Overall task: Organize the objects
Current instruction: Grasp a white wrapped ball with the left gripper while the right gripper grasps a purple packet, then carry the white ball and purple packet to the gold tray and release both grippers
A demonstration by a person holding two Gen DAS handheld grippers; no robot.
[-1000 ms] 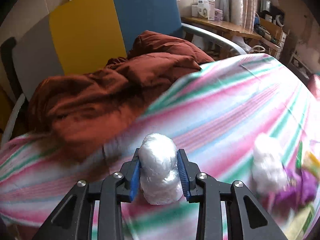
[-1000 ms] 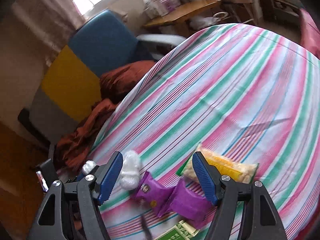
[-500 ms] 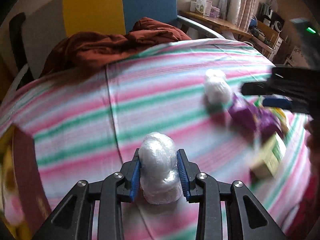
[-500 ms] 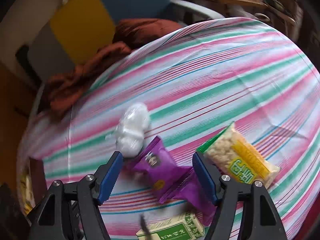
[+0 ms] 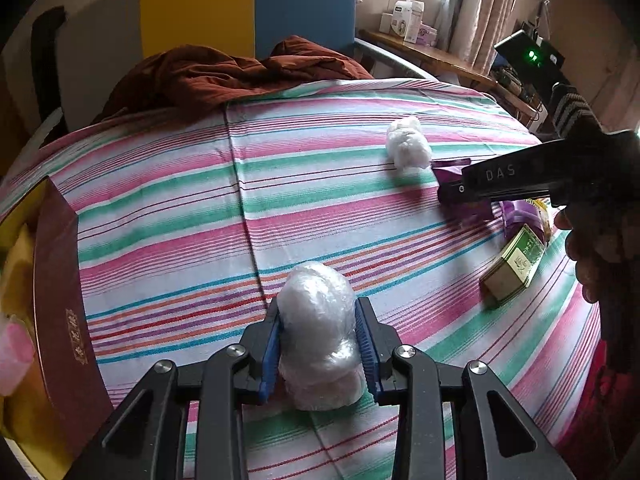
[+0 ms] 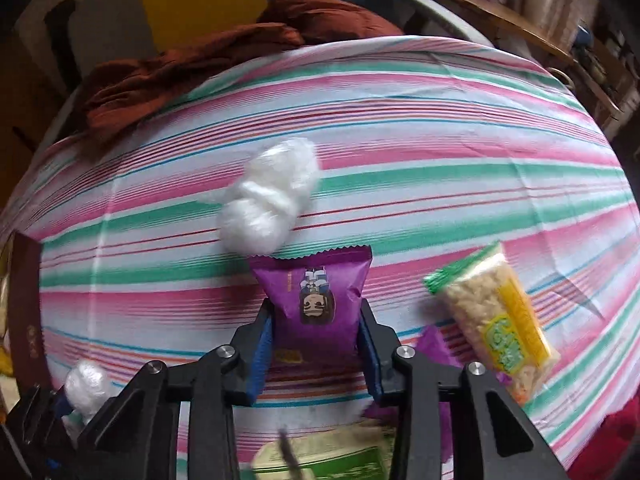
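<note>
- Snacks and wrapped bundles lie scattered on the striped cloth [image 5: 320,184] that covers the table; every place below is given relative to that cloth.
- Left wrist view: the left gripper [image 5: 318,344] is clenched on a white plastic-wrapped bundle [image 5: 316,332], its 2 blue pads pressed against the bundle's sides, above the near middle of the cloth.
- A dark red box [image 5: 60,312] stands open at the cloth's left edge, with yellow lining and something pink inside.
- A second white bundle [image 5: 408,146] rests on the cloth toward its far right, just beside a purple snack packet [image 5: 452,172].
- The right gripper [image 5: 452,194] reaches in from the right over that purple packet, held by a hand [image 5: 592,256] at the cloth's right edge.
- A green and cream carton [image 5: 514,264] lies on the right side of the cloth, nearer than the purple packet.
- A rust-brown blanket [image 5: 224,76] is heaped past the cloth's far edge, against a yellow and blue chair [image 5: 248,4].
- Right wrist view: the right gripper [image 6: 318,340] has just been closing and now grasps the purple snack packet [image 6: 316,292] by its sides, at the near middle of the cloth [image 6: 400,120].
- The second white bundle [image 6: 268,204] touches the packet's far, serrated edge.
- A clear packet of puffed rice bars [image 6: 492,312] with a yellow label lies on the cloth to the right, tilted.
- The green and cream carton [image 6: 332,460] shows blurred at the near edge.
- The left gripper's bundle [image 6: 86,384] appears at the near left, beside the dark red box [image 6: 28,304].
</note>
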